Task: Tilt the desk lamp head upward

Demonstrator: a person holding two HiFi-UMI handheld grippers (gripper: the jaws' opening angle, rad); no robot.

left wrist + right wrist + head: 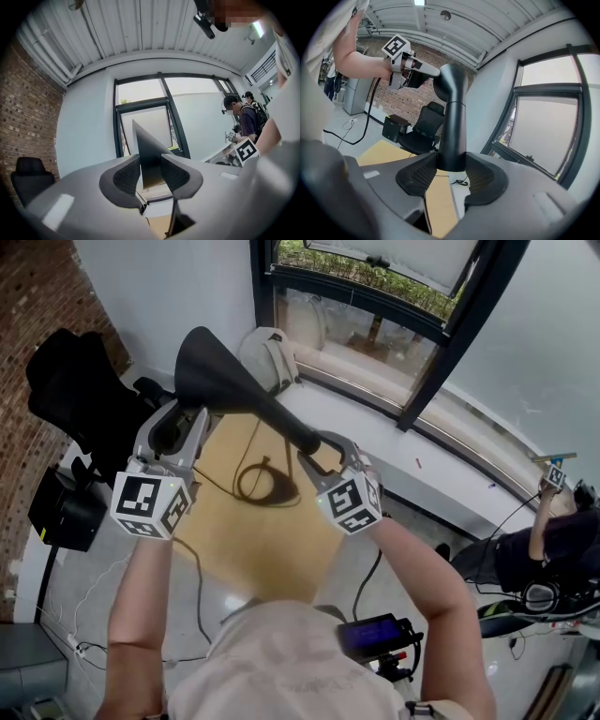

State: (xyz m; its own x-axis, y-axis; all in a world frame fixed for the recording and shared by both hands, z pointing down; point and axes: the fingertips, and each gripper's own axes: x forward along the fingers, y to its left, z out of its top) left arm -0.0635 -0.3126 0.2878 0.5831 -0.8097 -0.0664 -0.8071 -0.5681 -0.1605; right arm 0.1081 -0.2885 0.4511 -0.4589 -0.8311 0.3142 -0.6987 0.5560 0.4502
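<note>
Desk lamp head, a matte black, flat fan-shaped shell, hangs in the air at about 11 o'clock from the middle of the head view, above the desk. In the left gripper view it shows edge-on as a thin dark wedge. The left gripper, at 7 o'clock of the head, has its grey jaws pinching that thin shell, with the black dimpled pads pressed on either face. From the head a smooth, round black lamp neck slants away toward 4 o'clock. There the right gripper clamps it, its textured pads snug against both sides of the tube. Below, at 6 o'clock, lies a pale wooden desk with a thin black cable looped on it. A black mesh office chair stands at 9 o'clock before a red brick wall. A dark-framed window runs across 1 o'clock.
</note>
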